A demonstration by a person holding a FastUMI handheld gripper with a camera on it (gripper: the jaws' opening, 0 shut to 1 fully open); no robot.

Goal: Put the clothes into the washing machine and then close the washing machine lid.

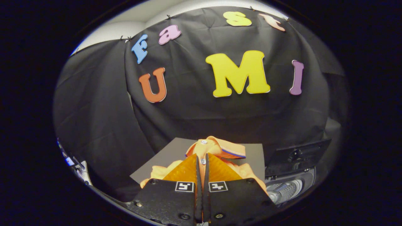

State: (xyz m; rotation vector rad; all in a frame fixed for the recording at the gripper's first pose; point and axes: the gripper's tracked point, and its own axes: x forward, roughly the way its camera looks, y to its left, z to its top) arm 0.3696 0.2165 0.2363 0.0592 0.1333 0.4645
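Orange shirt (216, 149) lies on a grey mat (163, 157) on the worktop, folded, collar end pointing away from the camera toward the black cloth wall. Long axis of the shirt runs straight ahead, roughly in line with the fingers; the button placket follows the same line, with one button visible at the collar and a second lower down. Collar carries a thin dark stripe along its right edge. Gripper (202, 161): the two translucent orange fingers (183, 171) are brought together, only a narrow slit between them, tips meeting over the placket near the lower button. Shirt fabric shows through that slit and spreads out to both sides of the fingers, with the collar just beyond the tips. The fingers appear clenched on the placket fabric, though the actual contact is hidden beneath them, so a firm pinch cannot be confirmed. Washing machine (290, 185) sits to the right of the mat, just beside it; its dark lid (298, 157) is raised, tilted back, and the pale drum opening is visible below it. Shirt is wholly outside the machine.
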